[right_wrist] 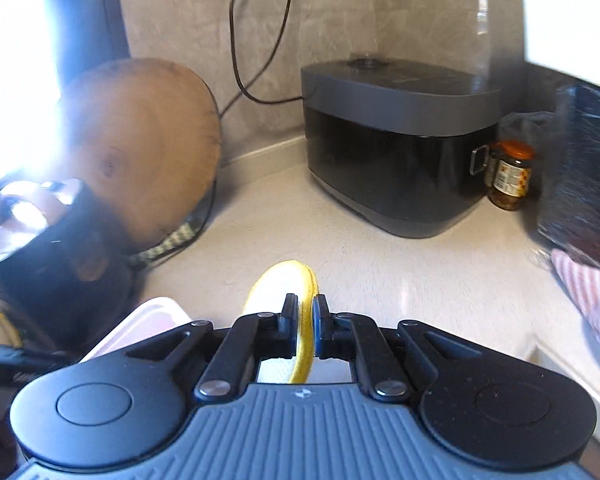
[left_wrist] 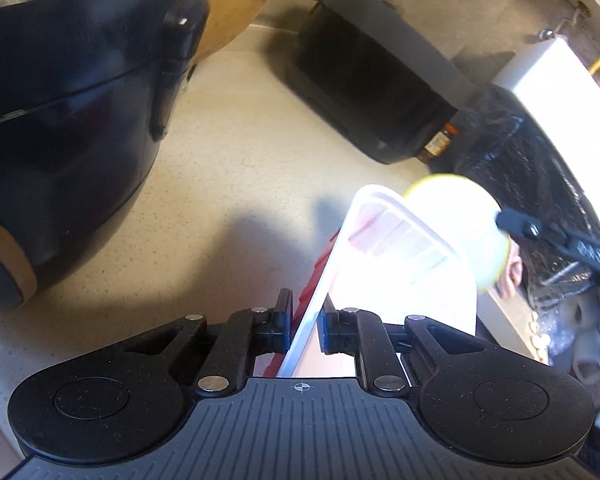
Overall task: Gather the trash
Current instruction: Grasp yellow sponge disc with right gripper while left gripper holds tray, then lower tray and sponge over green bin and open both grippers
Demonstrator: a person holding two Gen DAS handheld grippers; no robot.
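My left gripper [left_wrist: 304, 330] is shut on the rim of a white plastic tray [left_wrist: 384, 240], held tilted above the counter. A red piece [left_wrist: 318, 276] shows under its left edge. My right gripper [right_wrist: 305, 328] is shut on the yellow rim of a white paper cup [right_wrist: 276, 284]. In the left wrist view the cup [left_wrist: 456, 216] lies over the tray's far right side, with the right gripper's finger [left_wrist: 520, 226] on it. The tray's corner [right_wrist: 148, 320] shows at lower left in the right wrist view.
A black rice cooker [left_wrist: 68, 120] stands left; a grey cooker [right_wrist: 392, 136] stands at the back by the wall. A wooden board [right_wrist: 140, 136] leans left, a jar [right_wrist: 510, 176] right of the grey cooker, a black bag [left_wrist: 532, 168] and a striped cloth [right_wrist: 588, 288] right.
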